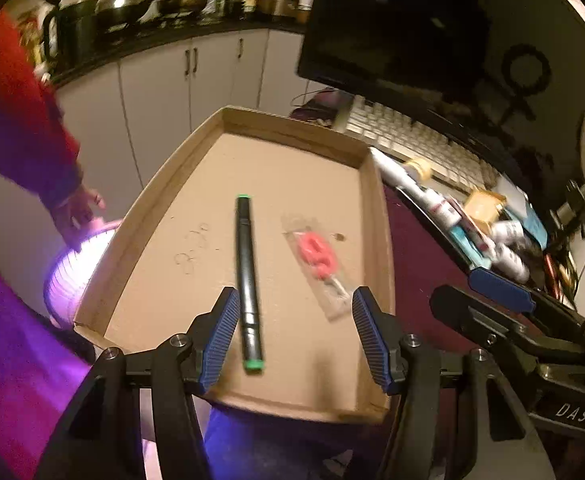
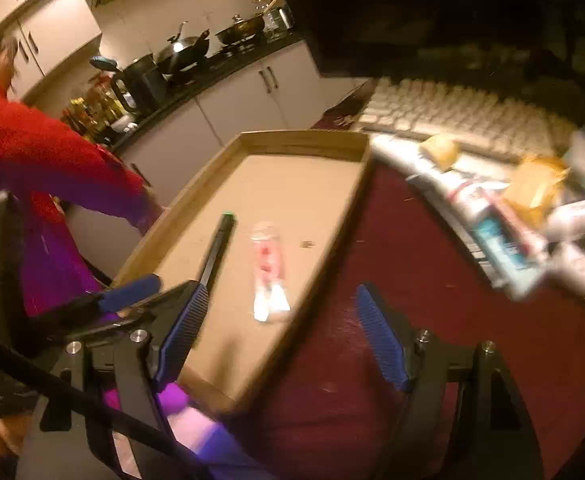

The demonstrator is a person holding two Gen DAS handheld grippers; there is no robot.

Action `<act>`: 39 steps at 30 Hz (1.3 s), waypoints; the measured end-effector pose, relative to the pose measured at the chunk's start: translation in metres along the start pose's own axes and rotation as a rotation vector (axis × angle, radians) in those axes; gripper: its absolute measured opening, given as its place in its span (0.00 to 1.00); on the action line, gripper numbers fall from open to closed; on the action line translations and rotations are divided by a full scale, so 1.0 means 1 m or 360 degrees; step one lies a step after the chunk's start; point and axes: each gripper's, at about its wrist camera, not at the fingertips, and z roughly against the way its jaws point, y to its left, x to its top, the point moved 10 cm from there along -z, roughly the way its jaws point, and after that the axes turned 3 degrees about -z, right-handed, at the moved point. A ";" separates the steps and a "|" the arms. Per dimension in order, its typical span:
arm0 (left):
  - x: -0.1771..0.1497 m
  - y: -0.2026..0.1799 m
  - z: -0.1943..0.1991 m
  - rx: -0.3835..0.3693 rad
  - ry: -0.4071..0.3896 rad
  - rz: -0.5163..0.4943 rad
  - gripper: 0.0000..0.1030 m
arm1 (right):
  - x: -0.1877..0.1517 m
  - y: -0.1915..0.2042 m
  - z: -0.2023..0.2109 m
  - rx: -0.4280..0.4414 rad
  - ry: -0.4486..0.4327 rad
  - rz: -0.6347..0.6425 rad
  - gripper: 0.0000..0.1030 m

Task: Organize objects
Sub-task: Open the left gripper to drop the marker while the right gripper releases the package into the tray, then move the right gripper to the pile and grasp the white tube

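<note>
We can't read what's in the clear packet (image 1: 319, 264) near the tray's (image 1: 292, 128) right wall; only a pink blur shows, worse in the right wrist view. The near end of the marker (image 2: 217, 250) is hidden behind a blue finger pad (image 2: 182, 332) there. The clutter (image 2: 524, 216) past the tray's right edge is smeared, labels unreadable. The person's sleeve (image 1: 24, 128) is cut off by the left edge. The monitor (image 1: 396, 20) is cropped at the top.
</note>
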 end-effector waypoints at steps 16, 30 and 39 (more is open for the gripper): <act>-0.017 -0.107 -0.002 -0.0280 0.0084 -0.0212 0.51 | -0.021 -0.145 0.047 -0.0338 -0.0090 -0.0199 0.75; -0.019 -0.103 -0.019 -0.0320 0.0153 -0.0169 0.51 | 0.018 -0.173 0.004 -0.0396 -0.0023 -0.0106 0.74; -0.021 -0.104 -0.025 -0.0325 0.0178 -0.0190 0.51 | 0.032 -0.186 -0.021 -0.0394 0.0057 -0.0076 0.51</act>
